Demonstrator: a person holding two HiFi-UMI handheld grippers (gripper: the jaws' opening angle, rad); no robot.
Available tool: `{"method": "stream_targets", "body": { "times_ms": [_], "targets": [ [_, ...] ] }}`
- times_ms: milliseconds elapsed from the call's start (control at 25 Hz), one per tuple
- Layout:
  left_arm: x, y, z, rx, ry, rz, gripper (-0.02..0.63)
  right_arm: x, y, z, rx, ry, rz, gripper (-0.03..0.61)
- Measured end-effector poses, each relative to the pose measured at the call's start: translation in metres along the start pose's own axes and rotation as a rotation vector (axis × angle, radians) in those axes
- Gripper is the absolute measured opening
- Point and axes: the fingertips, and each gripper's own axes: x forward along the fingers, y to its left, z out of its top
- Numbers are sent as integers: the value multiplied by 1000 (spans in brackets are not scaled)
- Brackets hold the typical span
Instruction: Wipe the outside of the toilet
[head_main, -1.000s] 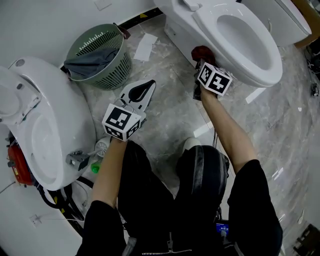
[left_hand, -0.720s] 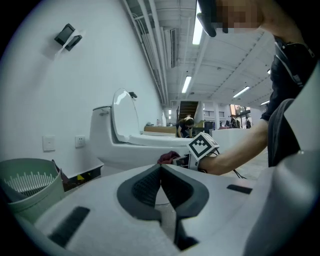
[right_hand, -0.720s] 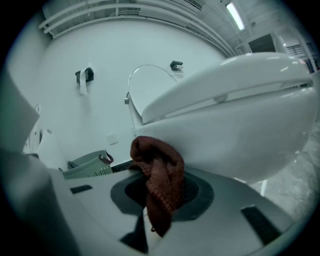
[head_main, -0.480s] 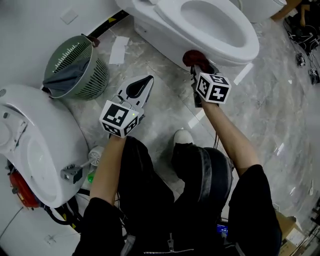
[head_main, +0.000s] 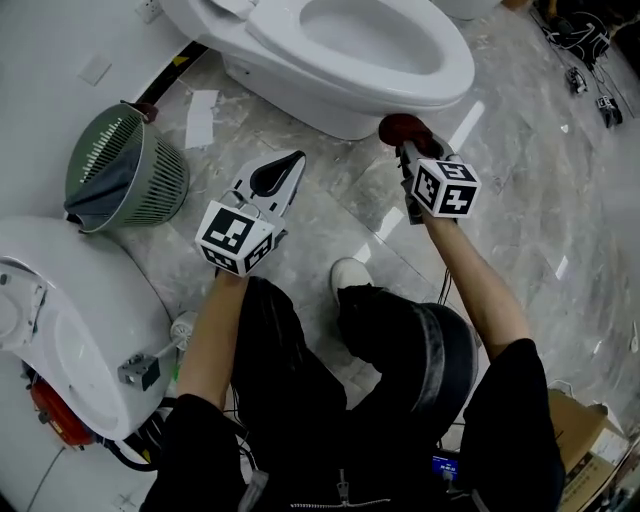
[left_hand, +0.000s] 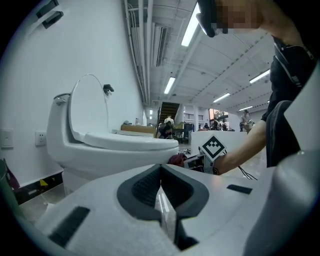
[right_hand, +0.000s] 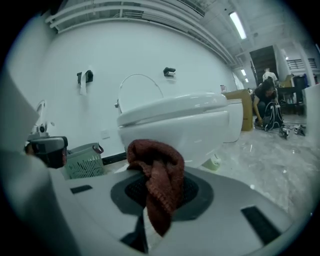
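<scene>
The right gripper is clamped shut on a dark red knitted cloth. In the right gripper view, the cloth bunches up above the closed jaws and a fold hangs down between them. The cloth sits at the lower outside wall of the white toilet, under the overhanging rim near the front of the bowl. Whether it actually touches the porcelain cannot be told. In the right gripper view, the toilet fills the space straight ahead, just behind the cloth.

In the head view, the toilet's long axis runs from upper left to right. Its tank end is at the upper left and the rounded front of the bowl points right. The lid stands upright against the tank, and the seat is down.

The left gripper is held above the marble floor, with its jaws together and nothing between them. It points toward the toilet's side and is well apart from it.

A green slatted basket stands to the left on the floor. A second white toilet lies at the lower left.
</scene>
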Motion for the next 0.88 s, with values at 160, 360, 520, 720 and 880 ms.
{"method": "stream_targets", "body": {
  "times_ms": [160, 360, 520, 720, 880],
  "targets": [
    [12, -8, 6, 19, -1, -27, 2, -6, -30, 0, 12, -4, -35, 77],
    [15, -11, 3, 26, 14, -31, 2, -12, -72, -5, 72, -3, -102, 75],
    [15, 0, 9, 14, 39, -3, 2, -12, -113, 1, 253, -25, -208, 74],
    [25, 6, 38, -22, 61, 2, 2, -33, -111, 22, 195, 6, -216, 75],
    [16, -9, 79, -87, 97, 11, 2, -81, -82, 41, 125, 99, -195, 78]
  ]
}}
